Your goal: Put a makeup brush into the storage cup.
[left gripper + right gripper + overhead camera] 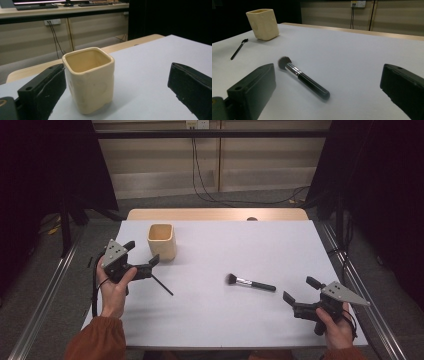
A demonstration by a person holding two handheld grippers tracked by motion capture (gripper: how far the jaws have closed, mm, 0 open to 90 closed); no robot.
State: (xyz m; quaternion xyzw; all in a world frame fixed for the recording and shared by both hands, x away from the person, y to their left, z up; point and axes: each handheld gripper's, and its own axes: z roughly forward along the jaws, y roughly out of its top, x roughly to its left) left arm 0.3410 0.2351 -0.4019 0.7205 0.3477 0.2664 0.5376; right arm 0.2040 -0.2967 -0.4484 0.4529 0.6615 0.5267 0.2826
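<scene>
Pale grey-white table (210, 320) with a wooden strip along the far edge, grey floor around it, dark curtains at both sides, beige wall panels and hanging cables behind. On the left, left gripper (141, 257) held in a hand (114, 290), jaws spread wide and gripping nothing. Just ahead of those jaws, and nearer the left one in the left gripper view, cream square cup (89, 80) standing upright, open top up, nothing seen inside it, not touched by either jaw. Below and beside the left jaws in the high view, thin black pencil-like stick (162, 284) lying flat on the table. Further right, makeup brush (303, 77) lying flat and free, bristles toward the cup, black handle pointing back between the jaws of the right gripper (299, 296). Those jaws also wide apart, empty, short of the handle's end. Nothing between either gripper and the thing ahead of it.
</scene>
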